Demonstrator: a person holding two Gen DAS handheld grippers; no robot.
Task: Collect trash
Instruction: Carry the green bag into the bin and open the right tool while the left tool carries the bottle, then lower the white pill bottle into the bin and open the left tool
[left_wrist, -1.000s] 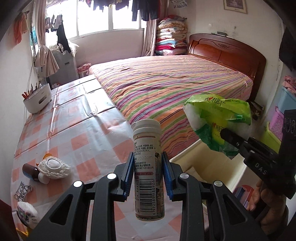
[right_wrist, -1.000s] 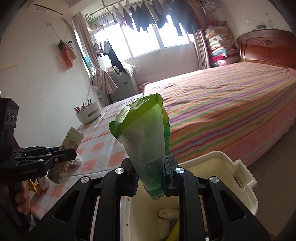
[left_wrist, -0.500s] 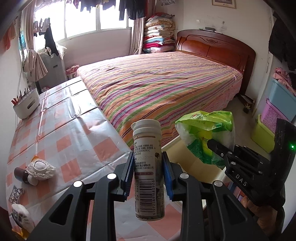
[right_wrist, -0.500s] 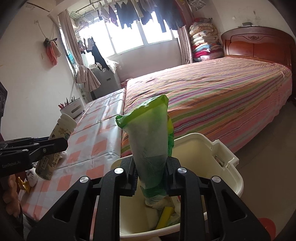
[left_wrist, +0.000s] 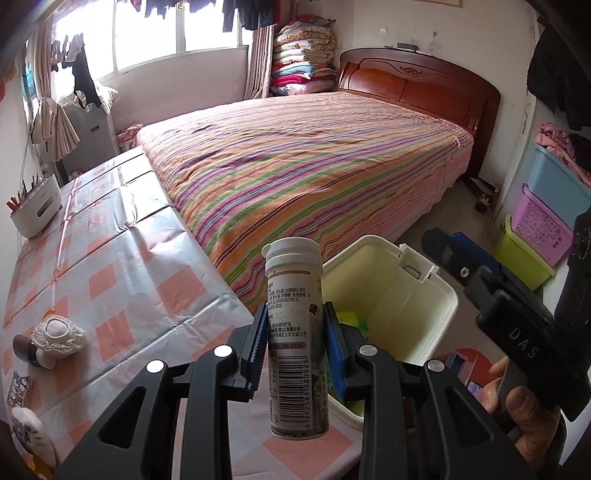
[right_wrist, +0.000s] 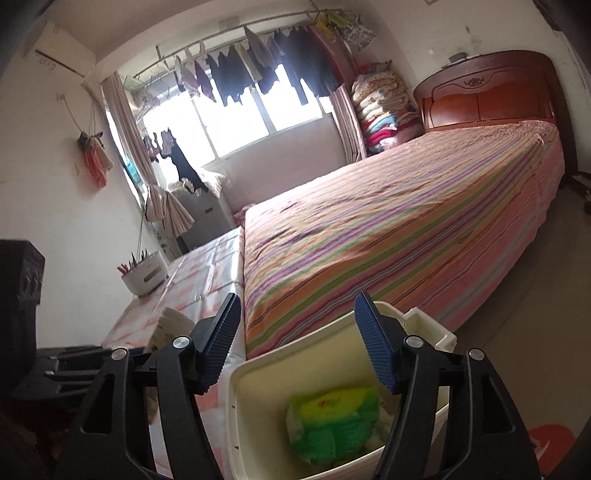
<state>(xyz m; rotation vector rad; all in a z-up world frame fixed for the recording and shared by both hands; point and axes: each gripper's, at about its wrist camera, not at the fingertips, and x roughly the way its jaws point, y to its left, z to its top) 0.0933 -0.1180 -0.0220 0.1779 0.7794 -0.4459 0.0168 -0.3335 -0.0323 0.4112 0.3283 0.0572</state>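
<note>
Bottle pinched in my left claw, bag already in the bin, right claw spread wide.

My left gripper (left_wrist: 295, 345) pinches the white bottle (left_wrist: 297, 332) upright at its middle, near the cream bin (left_wrist: 448, 295) but not yet clearly over its mouth; I judge that if I let go here it could strike the rim and bounce onto the checkered table (left_wrist: 110, 266) or the floor. My right gripper (right_wrist: 297, 345) hangs spread and empty above the bin, where the green bag (right_wrist: 332, 424) lies blurred. I cannot make out what sits under the bag, and the bin's near wall is cut off behind the fingers.
</note>
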